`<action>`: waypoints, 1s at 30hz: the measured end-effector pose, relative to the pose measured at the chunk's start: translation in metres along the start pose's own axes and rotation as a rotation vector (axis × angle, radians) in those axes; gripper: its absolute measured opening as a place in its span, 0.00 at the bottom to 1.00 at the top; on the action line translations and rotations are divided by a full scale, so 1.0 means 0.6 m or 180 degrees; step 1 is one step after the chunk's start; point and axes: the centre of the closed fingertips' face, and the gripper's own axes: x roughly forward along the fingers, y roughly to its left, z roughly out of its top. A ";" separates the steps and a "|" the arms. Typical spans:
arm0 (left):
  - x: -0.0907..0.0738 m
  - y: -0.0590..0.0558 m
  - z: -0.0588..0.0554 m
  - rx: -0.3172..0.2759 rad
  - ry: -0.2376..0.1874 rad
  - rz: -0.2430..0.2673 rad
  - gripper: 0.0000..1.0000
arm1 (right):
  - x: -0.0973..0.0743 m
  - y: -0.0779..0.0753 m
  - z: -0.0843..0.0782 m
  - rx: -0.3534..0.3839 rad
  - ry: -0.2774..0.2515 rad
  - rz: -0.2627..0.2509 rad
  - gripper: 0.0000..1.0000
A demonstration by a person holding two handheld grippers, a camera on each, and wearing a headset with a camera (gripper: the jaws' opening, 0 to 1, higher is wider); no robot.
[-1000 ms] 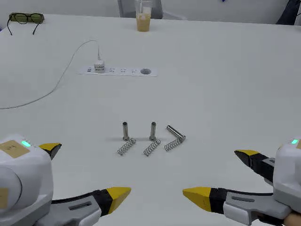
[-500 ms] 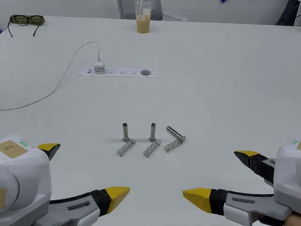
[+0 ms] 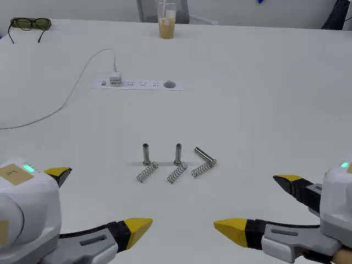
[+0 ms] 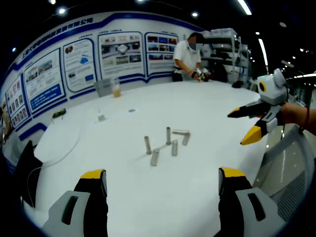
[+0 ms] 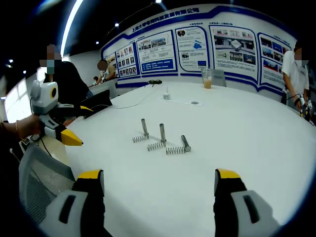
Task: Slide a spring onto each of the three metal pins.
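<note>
Two metal pins stand upright on the white table, the left pin point(image 3: 146, 153) and the middle pin point(image 3: 178, 153); a third pin point(image 3: 204, 156) lies on its side to their right. Three springs lie flat just in front of them: the left spring point(image 3: 147, 171), the middle spring point(image 3: 177, 172) and the right spring point(image 3: 202, 169), whose end touches the fallen pin. My left gripper point(image 3: 99, 201) and right gripper point(image 3: 258, 202) hover near the front edge, both open and holding nothing, well short of the pins. The pins point(image 4: 168, 136) point(image 5: 161, 132) stand ahead of each gripper's jaws.
A white power strip point(image 3: 137, 84) with a plugged charger and cable lies further back. A cup with a yellowish drink point(image 3: 167, 19) stands at the far edge, sunglasses point(image 3: 30, 22) at the far left. People stand beyond the table point(image 4: 189, 52).
</note>
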 end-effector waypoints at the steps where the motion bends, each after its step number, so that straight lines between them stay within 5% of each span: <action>1: 0.000 0.000 0.000 0.0002 0.0000 -0.0001 0.95 | 0.001 -0.002 0.001 -0.0012 0.0005 -0.0004 0.93; 30: 0.009 -0.004 -0.002 -0.0069 -0.0020 -0.0032 0.93 | 0.074 -0.049 0.055 -0.0040 -0.0004 -0.0024 0.72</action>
